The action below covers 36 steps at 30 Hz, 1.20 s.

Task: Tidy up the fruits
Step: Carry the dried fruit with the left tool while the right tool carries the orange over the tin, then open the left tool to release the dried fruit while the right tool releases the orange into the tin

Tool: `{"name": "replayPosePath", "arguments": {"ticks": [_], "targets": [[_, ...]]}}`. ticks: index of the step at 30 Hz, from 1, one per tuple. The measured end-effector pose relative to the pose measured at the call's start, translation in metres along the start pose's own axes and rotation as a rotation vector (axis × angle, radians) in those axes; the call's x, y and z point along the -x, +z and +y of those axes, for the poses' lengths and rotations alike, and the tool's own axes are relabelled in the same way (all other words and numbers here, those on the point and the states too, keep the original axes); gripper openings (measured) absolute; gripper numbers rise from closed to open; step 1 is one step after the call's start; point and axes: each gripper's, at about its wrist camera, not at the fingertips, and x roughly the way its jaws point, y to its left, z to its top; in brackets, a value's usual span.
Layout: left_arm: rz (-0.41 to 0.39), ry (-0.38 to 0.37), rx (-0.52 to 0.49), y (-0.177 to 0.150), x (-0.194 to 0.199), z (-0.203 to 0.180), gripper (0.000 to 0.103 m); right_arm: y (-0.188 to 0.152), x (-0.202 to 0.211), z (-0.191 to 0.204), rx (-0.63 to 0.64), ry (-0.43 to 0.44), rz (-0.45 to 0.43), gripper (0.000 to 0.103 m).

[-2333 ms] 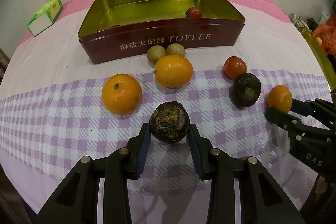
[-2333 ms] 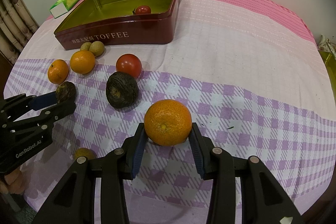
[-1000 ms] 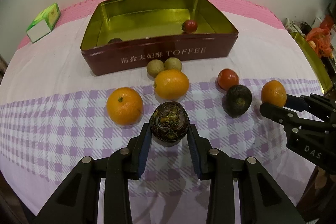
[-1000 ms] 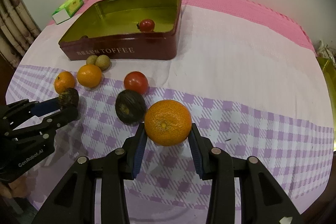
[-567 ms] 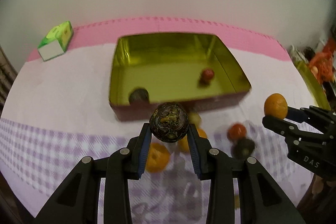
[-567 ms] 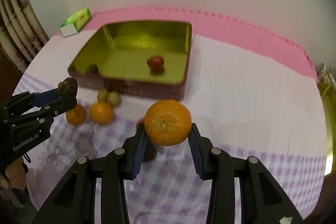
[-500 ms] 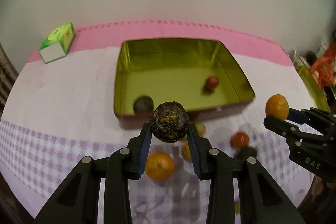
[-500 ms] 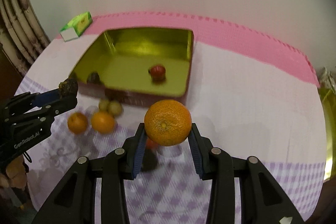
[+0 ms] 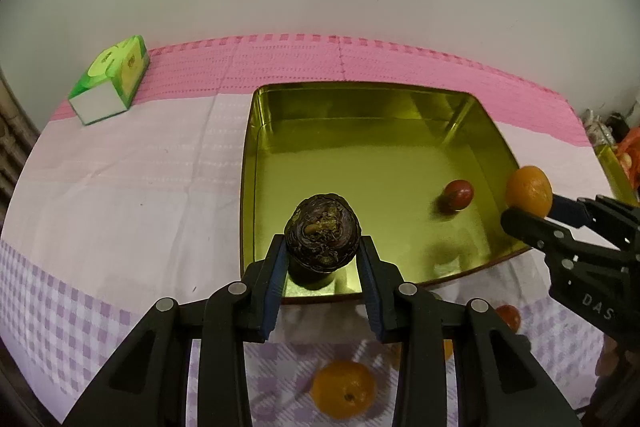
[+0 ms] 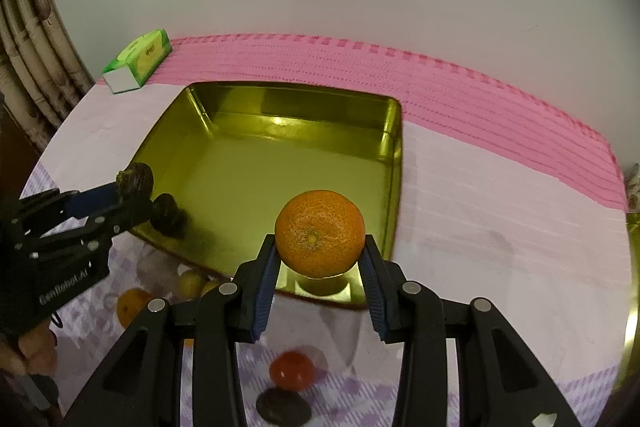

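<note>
My left gripper [image 9: 322,269] is shut on a dark wrinkled fruit [image 9: 322,233] and holds it above the near left corner of the gold toffee tin [image 9: 360,163]. My right gripper [image 10: 319,269] is shut on an orange [image 10: 319,233] above the tin's near right corner [image 10: 256,163]. A small red fruit [image 9: 458,194] and a dark fruit [image 10: 166,213] lie inside the tin. Each gripper shows in the other's view, the right [image 9: 530,205] and the left [image 10: 134,187].
On the checked cloth in front of the tin lie an orange [image 9: 343,389], a red tomato [image 10: 291,371], a dark fruit [image 10: 283,405], two small pale fruits [image 10: 190,283] and another orange [image 10: 132,305]. A green box [image 9: 110,85] stands far left.
Both grippers have lifted their fruits off the cloth and carried them forward over the tin's near edge. The loose fruits now lie below and behind the fingers.
</note>
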Motion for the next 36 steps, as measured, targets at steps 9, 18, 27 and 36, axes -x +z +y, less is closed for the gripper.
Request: {"name": "replayPosePath", "arguments": {"ticks": [9, 18, 27, 36], "targets": [[0.034, 0.013, -0.011, 0.004, -0.024, 0.001, 0.036, 0.007, -0.027, 0.009, 0.032, -0.005, 0.048, 0.037], [0.051, 0.018, -0.017, 0.011, -0.040, -0.001, 0.036, 0.007, -0.041, 0.008, 0.045, -0.022, 0.072, 0.037], [0.047, 0.027, -0.036, 0.007, -0.041, -0.004, 0.036, 0.008, -0.050, 0.007, 0.030, -0.021, 0.081, 0.038], [0.062, 0.036, -0.033, 0.008, -0.041, -0.005, 0.036, 0.005, -0.047, 0.003, 0.006, -0.010, 0.081, 0.041]]}}
